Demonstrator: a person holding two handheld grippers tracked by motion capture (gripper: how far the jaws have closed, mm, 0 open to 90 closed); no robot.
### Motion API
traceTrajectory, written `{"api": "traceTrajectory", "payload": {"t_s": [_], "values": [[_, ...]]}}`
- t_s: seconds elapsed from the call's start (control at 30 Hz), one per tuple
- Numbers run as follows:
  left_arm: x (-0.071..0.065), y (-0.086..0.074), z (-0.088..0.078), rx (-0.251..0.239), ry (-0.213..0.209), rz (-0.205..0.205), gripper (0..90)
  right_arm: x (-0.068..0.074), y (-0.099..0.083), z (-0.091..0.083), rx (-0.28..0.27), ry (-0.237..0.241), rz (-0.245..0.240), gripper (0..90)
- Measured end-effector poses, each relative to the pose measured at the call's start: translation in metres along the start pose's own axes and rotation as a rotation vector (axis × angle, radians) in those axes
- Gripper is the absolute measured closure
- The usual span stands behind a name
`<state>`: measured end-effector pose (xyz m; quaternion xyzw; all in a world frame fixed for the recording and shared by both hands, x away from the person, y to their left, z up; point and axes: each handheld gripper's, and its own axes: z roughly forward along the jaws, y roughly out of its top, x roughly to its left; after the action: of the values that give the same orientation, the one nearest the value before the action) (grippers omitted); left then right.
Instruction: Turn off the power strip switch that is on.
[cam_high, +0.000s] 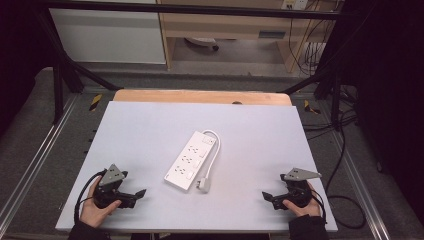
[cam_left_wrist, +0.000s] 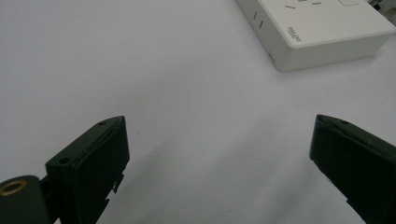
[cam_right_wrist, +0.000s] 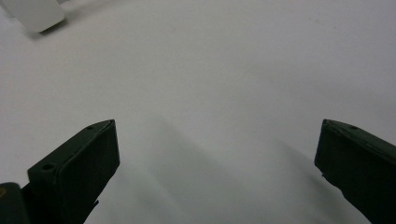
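Work not begun: strip (cam_high: 192, 159) lay untouched mid-table (cam_high: 150, 125), plug (cam_high: 202, 185) seemingly loose; left gripper (cam_high: 139, 193) and right gripper (cam_high: 265, 195) near front corners, jaws spread, empty.

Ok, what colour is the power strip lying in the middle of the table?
White, cable and plug included. The power strip shows best in the high view.

The power strip (cam_high: 190, 159) lies on the table (cam_high: 150, 125) at the centre of the frame, running from lower left to upper right. Its cord (cam_high: 216, 150) loops along its right side (plug (cam_high: 203, 185) at the lower end). The left gripper (cam_high: 134, 196) sits at lower left, the right gripper (cam_high: 270, 198) at lower right, both well apart from the strip.
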<state>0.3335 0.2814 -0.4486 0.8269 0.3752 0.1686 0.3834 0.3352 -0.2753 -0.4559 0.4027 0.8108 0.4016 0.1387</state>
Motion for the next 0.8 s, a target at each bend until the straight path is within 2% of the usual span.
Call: {"api": "traceTrajectory", "payload": {"t_s": [0.8], "values": [[-0.0056,0.0054,-0.0013,0.003,0.014,0.010,4.0,0.0006,-0.0006,0.0010,0.012,0.007,-0.001,0.6]]}}
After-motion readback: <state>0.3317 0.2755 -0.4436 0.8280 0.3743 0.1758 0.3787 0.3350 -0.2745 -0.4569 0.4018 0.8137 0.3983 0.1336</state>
